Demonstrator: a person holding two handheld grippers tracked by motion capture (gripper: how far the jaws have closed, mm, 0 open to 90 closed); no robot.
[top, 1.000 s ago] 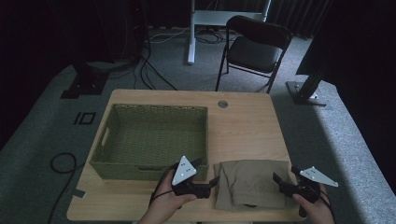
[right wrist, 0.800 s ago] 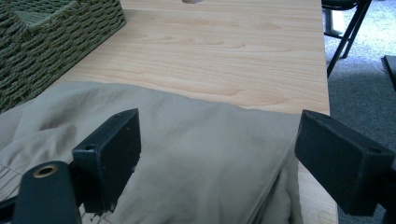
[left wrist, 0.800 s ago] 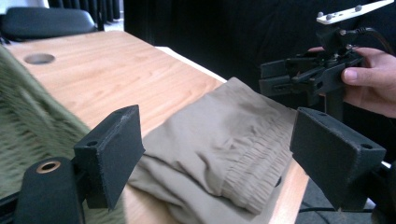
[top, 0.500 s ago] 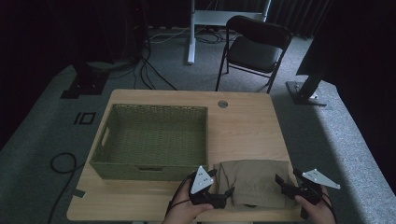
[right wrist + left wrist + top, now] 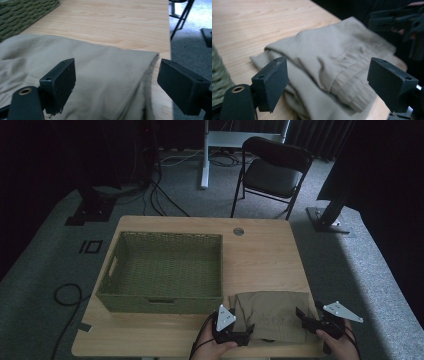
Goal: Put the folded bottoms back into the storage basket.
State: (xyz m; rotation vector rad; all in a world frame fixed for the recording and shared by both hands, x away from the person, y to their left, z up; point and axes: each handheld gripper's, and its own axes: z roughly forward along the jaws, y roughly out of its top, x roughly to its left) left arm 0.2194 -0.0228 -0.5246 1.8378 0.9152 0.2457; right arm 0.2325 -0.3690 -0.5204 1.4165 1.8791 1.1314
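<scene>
**Left gripper closes in on the folded cloth**

The table [image 5: 260,250] carries a green woven basket [image 5: 162,270] across its left half, with nothing seen inside it. The folded khaki cloth [image 5: 272,315] lies at about 5 o'clock on the tabletop, touching the near edge and just beside the basket's near right corner

Over the last second the left gripper [image 5: 247,332] has slid rightward along the near edge and now sits at the cloth's 9 o'clock side, jaws spread wide around the bunched fold [image 5: 329,62]. The right gripper [image 5: 305,317] has barely shifted; it waits at the cloth's 3 o'clock edge, jaws also wide apart over the hem [image 5: 147,70]

Both sides seem lined up for a two-handed lift, likely toward the basket
</scene>
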